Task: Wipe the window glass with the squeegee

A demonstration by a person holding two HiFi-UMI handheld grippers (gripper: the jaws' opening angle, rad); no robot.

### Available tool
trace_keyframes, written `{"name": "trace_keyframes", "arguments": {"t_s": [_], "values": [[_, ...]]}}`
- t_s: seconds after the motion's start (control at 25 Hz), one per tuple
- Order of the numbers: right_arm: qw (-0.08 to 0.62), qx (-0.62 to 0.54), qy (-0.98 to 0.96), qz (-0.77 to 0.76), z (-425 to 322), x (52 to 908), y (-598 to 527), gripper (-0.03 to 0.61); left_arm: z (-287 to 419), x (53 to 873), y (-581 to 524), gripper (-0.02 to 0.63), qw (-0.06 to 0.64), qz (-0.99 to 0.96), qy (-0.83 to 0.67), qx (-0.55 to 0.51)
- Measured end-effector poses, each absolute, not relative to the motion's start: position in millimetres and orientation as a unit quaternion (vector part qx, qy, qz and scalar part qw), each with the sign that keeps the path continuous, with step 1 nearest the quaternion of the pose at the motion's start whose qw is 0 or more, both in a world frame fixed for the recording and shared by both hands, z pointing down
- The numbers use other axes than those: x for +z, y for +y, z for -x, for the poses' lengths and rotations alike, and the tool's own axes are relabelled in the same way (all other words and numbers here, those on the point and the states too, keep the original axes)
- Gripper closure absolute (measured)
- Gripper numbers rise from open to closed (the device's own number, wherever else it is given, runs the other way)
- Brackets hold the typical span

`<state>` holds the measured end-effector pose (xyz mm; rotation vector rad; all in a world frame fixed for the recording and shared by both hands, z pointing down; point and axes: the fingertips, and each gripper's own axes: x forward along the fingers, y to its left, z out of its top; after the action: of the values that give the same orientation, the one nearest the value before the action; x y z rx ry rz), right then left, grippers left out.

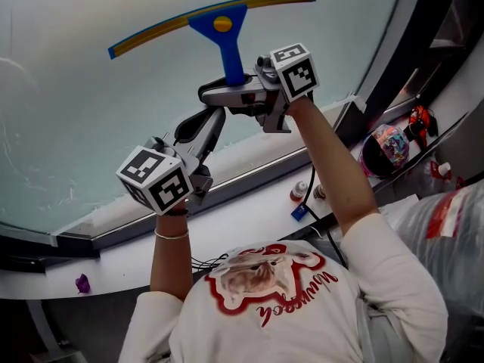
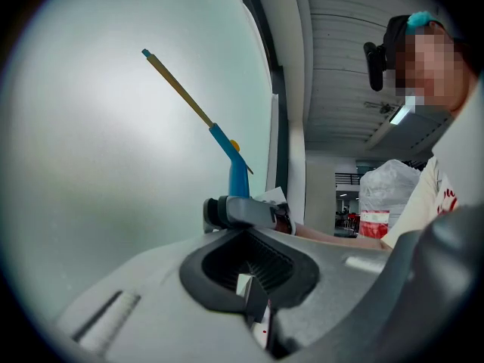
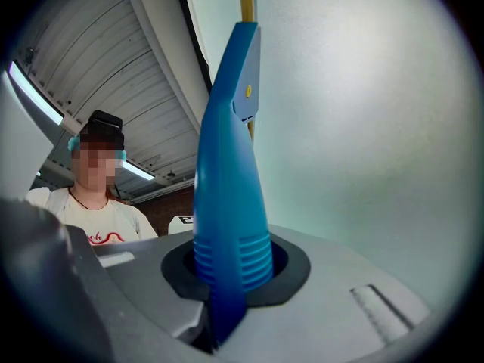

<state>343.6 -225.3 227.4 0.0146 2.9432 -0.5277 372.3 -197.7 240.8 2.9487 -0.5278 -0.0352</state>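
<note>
Pale frosted window glass (image 1: pixel 91 89) fills the upper left and centre of the head view, with a dark frame down the right edge.

A blue plastic squeegee with a long yellow-edged blade (image 1: pixel 224 32) sits at top centre. Its blade is tilted, left end lower, right end up toward the frame. The blade looks to be on the glass, but contact can't be confirmed.

The right gripper (image 1: pixel 240 84) is clamped on the ribbed lower end of the blue handle; its own view shows the handle standing up out of the jaws (image 3: pixel 231 255).

The left gripper (image 1: pixel 214 118) is just below and left of the right one. Its jaws are together with nothing between them, and it is not touching the squeegee.

Below is a white sill (image 1: pixel 249 210) with small bottles (image 1: pixel 300 191) at lower right of centre.

Risks, judged from this:
- The grip is at the handle's end only, so pressing into the glass could twist the handle in the jaws and lift one blade end, leaving streaks.
- The blade's right end is near the frame, so a pull rightward could catch it.
- The left gripper is close under the right, so a downward stroke may knock the two together.
- At the bottom of a stroke, the bottles on the sill could get tipped.
</note>
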Motion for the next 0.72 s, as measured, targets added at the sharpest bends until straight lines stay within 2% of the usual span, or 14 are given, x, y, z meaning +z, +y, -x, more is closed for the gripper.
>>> {"name": "trace_keyframes", "arguments": {"t_s": [0.72], "values": [[0.085,-0.195,0.977,-0.012,-340,258,-222,0.515,-369,271,-194,0.612,0.091,-0.98,-0.175,-0.004]]}}
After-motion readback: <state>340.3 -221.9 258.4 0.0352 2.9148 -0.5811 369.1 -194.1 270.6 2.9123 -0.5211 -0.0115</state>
